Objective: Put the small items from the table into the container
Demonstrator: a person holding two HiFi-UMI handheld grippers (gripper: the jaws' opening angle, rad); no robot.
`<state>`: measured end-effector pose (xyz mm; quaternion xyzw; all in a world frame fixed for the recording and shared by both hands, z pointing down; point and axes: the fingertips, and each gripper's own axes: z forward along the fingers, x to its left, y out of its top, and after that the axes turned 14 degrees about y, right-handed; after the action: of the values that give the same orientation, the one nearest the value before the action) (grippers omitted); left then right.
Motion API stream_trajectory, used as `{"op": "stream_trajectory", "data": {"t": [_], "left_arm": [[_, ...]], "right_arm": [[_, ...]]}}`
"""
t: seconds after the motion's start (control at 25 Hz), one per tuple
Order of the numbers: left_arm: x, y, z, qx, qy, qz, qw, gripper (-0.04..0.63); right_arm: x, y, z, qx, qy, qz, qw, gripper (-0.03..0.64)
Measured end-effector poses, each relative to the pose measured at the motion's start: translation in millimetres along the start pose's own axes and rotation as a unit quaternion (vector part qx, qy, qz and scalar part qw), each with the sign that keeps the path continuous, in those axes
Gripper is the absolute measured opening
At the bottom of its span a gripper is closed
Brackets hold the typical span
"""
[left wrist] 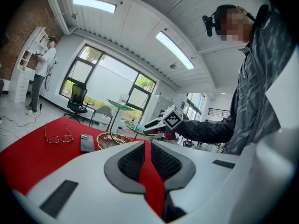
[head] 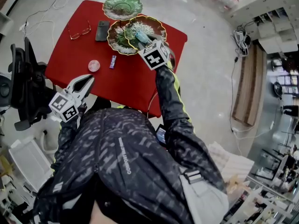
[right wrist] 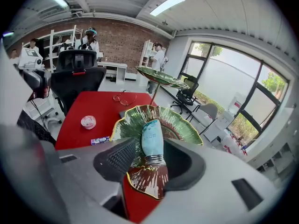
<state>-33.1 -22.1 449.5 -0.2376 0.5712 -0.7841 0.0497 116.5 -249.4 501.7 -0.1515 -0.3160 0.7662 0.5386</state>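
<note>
A stand with three leaf-shaped plates rises at the far side of the red table [head: 126,80]. My right gripper [head: 146,40] reaches over its green middle plate [right wrist: 180,122]. A light-blue tube [right wrist: 152,136] lies on that plate between the jaws. A gap shows beside the left pad, so the gripper [right wrist: 150,146] is open. A small pink round tin [head: 94,66] and a purple bar [head: 112,61] lie on the table. At the near left edge my left gripper [head: 87,82] hangs level, its pads [left wrist: 133,160] a narrow gap apart and empty.
A dark phone [head: 102,31] and glasses [head: 79,31] lie near the brown bottom plate [head: 117,40], under the green top plate [head: 122,6]. A black office chair [head: 23,87] stands left of the table. Cables run over the floor.
</note>
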Motion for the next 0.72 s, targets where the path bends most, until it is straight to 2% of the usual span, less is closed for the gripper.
{"op": "stream_trajectory", "data": {"t": [0.4, 0.72], "left_arm": [[-14, 4, 2, 0.004, -0.016, 0.023, 0.9996, 0.029], [-17, 6, -1, -0.006, -0.017, 0.016, 0.9997, 0.029]], "right_arm": [[9, -2, -11, -0.011, -0.002, 0.007, 1.000, 0.175], [17, 4, -17, -0.014, -0.004, -0.005, 1.000, 0.175]]}}
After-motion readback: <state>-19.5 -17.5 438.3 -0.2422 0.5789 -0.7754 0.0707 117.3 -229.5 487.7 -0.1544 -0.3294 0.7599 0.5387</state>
